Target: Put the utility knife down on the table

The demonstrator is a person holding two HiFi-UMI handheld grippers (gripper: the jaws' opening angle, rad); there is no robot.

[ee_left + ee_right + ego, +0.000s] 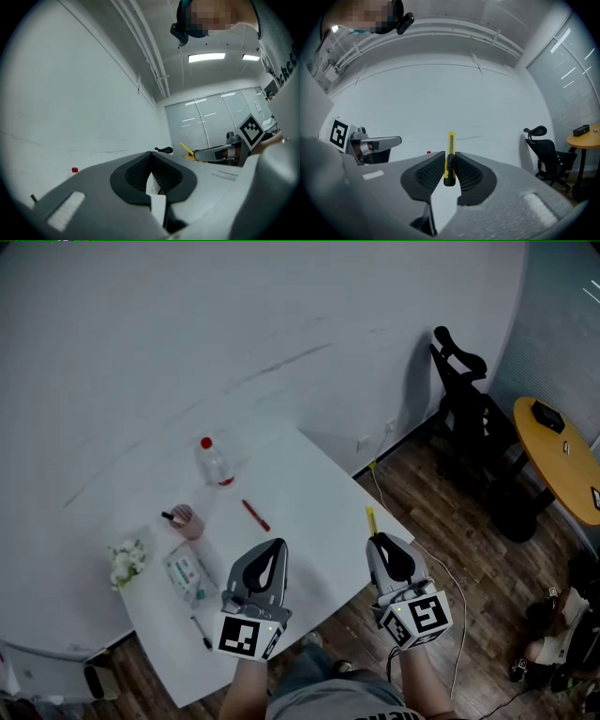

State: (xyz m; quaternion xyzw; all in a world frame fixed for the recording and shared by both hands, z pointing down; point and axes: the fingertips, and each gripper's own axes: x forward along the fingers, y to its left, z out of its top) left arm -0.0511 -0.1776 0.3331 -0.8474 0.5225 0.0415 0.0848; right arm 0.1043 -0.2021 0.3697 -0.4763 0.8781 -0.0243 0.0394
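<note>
The yellow utility knife (450, 142) stands upright between the pads of my right gripper (450, 154), which is shut on its lower body. In the head view the knife (371, 519) sticks out past the right gripper (380, 540), above the right edge of the white table (309, 488). My left gripper (273, 547) hovers over the table's front middle, shut with nothing in it. From the left gripper view, its jaws (151, 155) meet at the tips, and the knife (186, 149) shows off to the right.
On the table lie a red-capped bottle (214, 463), a red pen (255, 515), a pink cup (187, 521), small flowers (127, 562), a packet (186, 575) and a black pen (200, 631). A black chair (469, 418) and round yellow table (562, 460) stand on the right.
</note>
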